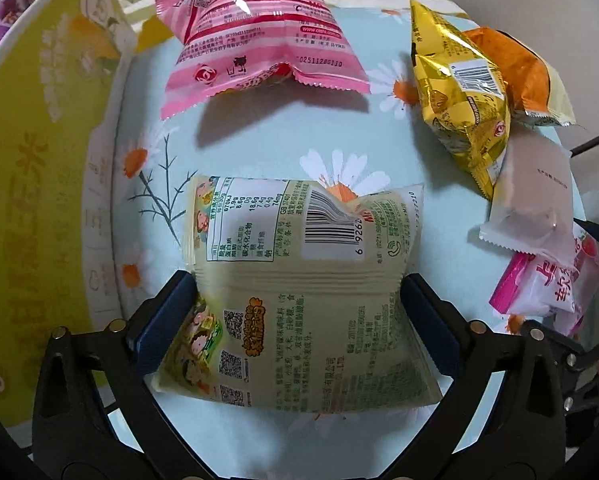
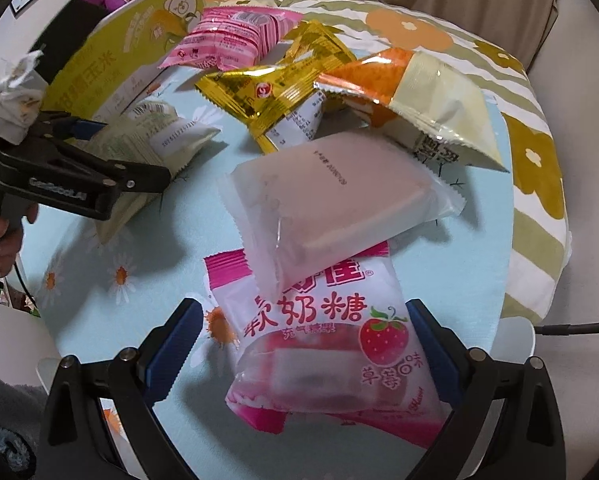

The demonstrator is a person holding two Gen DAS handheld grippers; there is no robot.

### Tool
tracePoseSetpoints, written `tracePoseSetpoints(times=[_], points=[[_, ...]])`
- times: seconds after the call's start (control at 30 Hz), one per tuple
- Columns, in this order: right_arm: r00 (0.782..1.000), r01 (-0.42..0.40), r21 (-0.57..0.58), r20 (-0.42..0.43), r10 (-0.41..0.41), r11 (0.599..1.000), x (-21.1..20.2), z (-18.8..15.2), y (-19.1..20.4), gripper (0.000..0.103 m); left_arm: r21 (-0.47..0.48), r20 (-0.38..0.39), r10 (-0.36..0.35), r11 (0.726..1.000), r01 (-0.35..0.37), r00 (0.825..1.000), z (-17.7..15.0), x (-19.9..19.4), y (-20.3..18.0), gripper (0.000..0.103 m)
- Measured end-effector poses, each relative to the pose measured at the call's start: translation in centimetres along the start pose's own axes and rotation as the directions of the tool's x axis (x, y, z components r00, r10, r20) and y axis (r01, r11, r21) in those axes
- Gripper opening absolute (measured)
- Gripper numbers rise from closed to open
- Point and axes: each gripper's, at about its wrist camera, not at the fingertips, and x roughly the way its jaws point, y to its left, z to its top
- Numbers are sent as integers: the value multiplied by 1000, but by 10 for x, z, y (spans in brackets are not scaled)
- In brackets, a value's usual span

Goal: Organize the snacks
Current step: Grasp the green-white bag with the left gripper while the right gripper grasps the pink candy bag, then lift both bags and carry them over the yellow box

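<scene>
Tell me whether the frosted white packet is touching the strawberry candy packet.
Touching. The right wrist view shows the frosted white packet lying across the top edge of the strawberry candy packet, covering part of its printing, with no gap between them.

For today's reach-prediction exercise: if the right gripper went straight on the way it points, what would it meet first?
Most likely the strawberry candy packet, which lies between the right gripper's open jaws; the translucent white packet lies partly on top just beyond. Depth is uncertain.

Six loose snack packets lie here: one pale green (image 1: 295, 292), one pink striped (image 1: 255, 36), one gold (image 1: 463, 92), one orange (image 2: 419, 96), one frosted white (image 2: 331, 204), one strawberry (image 2: 331, 344) (plus one yellow box (image 1: 39, 160)).
</scene>
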Motion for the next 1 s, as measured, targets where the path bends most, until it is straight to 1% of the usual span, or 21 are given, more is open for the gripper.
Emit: tracePoseSetpoints(times=[0.03,0.1,0.13,0.23,0.3,0.37,0.4,0.47,0.5,0.53,0.57,0.63,0.77,0.9,1.0], points=[[1000,3,1,-4,-3,1000,2,0,0,99,-3,4,-8,1000,8,1000,0,-1,0,95],[1000,5,7,1,-5,1000,3,0,-1,99,-18,16,-31,999,31,999,-2,-8,5,86],[1000,4,11,4,-4,1000,4,0,-1,98,-25,20,-37,999,38,999,-8,-13,6,84],[1000,13,8,14,-13,1000,5,1,-1,91,-33,31,-49,998,50,998,-9,-18,9,80],[999,25,-14,21,-25,1000,5,3,1,84,-34,33,-52,998,53,998,-13,-22,12,78],[999,39,-41,23,-38,998,5,3,6,75,-39,41,-48,998,49,998,-16,-26,11,76],[999,44,-51,24,-42,998,4,3,8,73,-44,43,-54,997,56,998,-16,-21,7,76],[998,50,-54,30,-48,997,1,0,9,64,-54,49,-72,996,75,996,-23,-28,4,75],[998,52,-54,34,-50,997,0,-2,10,62,-57,50,-77,995,79,996,-31,-34,6,75],[998,54,-48,37,-52,997,-2,-4,10,57,-61,52,-82,994,85,995,-33,-37,6,75],[998,52,-42,38,-50,998,-4,-5,9,55,-63,53,-85,994,88,995,-37,-38,6,74],[998,47,-31,38,-46,998,-7,-10,10,53,-65,58,-91,993,95,994,-43,-43,5,74],[997,62,-12,48,-61,998,-15,-16,12,47,-62,77,-99,993,104,992,-53,-54,0,74],[996,63,18,58,-64,998,-27,-28,15,45,-61,106,-104,992,111,989,-62,-69,-6,74],[995,44,62,88,-49,997,-44,-36,17,45,-67,134,-112,990,122,985,-73,-88,-4,74]])
